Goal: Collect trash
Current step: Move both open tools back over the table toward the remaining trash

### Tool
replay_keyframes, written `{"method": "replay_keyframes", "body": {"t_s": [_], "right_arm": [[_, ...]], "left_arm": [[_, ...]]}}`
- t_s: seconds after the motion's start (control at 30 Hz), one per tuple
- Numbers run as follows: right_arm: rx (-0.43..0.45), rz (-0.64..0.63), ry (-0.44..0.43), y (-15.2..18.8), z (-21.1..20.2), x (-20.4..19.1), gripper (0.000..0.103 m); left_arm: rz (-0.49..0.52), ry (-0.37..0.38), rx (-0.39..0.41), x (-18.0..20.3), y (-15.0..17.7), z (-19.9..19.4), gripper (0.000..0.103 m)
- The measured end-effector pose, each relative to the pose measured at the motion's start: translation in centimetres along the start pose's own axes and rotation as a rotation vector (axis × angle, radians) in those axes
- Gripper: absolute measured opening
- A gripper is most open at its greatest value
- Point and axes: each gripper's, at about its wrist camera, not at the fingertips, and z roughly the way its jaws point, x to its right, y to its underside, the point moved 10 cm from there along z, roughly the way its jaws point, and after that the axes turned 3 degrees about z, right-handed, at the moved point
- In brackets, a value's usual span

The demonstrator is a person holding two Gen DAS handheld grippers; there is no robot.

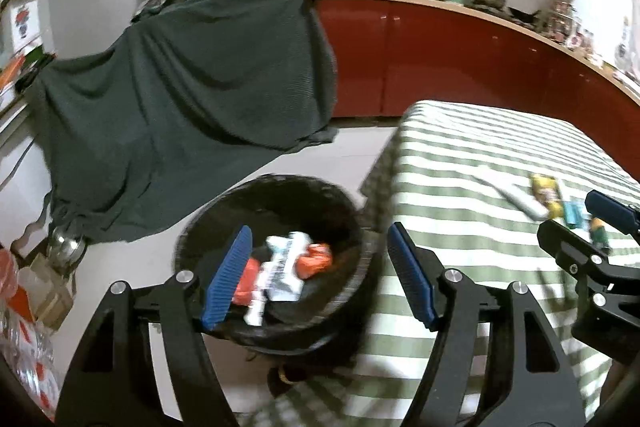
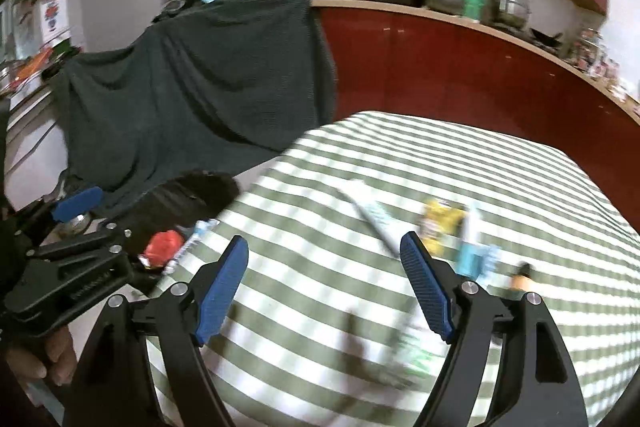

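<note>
A black trash bin (image 1: 340, 211) stands on the floor left of the striped table (image 1: 460, 155). It holds a white wrapper (image 1: 282, 269) and red wrappers (image 1: 316, 257). My left gripper (image 1: 320, 275) is open and empty above the bin. On the table lie a white tube (image 2: 374, 215), a yellow packet (image 2: 440, 223), a light blue wrapper (image 2: 476, 255) and a small orange item (image 2: 522, 281). My right gripper (image 2: 324, 289) is open and empty over the table, near the tube. The right gripper also shows in the left wrist view (image 1: 588, 223).
A dark green cloth (image 1: 180, 99) drapes over furniture behind the bin. Red cabinets (image 1: 440, 55) with pots on the counter run along the back. Boxes and a steel pot (image 1: 66, 251) sit on the floor at left.
</note>
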Motion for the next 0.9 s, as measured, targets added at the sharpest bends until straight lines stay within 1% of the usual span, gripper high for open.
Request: {"method": "replay_keyframes", "body": {"t_s": [0.1, 0.27, 0.4, 0.47, 0.6, 0.67, 0.9], "right_arm": [[0.011, 0.03, 0.052, 0.8, -1.2, 3.4, 0.076], [0.003, 0.083, 0.123, 2.4, -2.5, 8.6, 0.076], [-0.007, 0.123, 0.167, 3.8, -3.3, 11.9, 0.076], [-0.01, 0.136, 0.186, 4.4, -3.7, 13.5, 0.076], [-0.013, 0.16, 0.21, 5.3, -4.2, 16.0, 0.076], [-0.011, 0.172, 0.215, 5.5, -4.4, 16.8, 0.076], [-0.014, 0.201, 0.209, 6.0, -4.4, 18.9, 0.076]], "left_arm": [[0.03, 0.038, 0.006, 3.3, -0.2, -0.8, 0.069], [0.081, 0.096, -0.002, 8.4, 0.3, -1.3, 0.07], [0.118, 0.133, -0.011, 12.0, 0.8, -1.4, 0.071], [0.133, 0.147, -0.017, 13.2, 1.0, -1.4, 0.072], [0.17, 0.173, -0.028, 16.4, 1.4, -1.3, 0.073], [0.183, 0.188, -0.04, 17.6, 1.5, -1.1, 0.076], [0.213, 0.199, -0.064, 20.1, 2.1, -0.2, 0.077]]}}
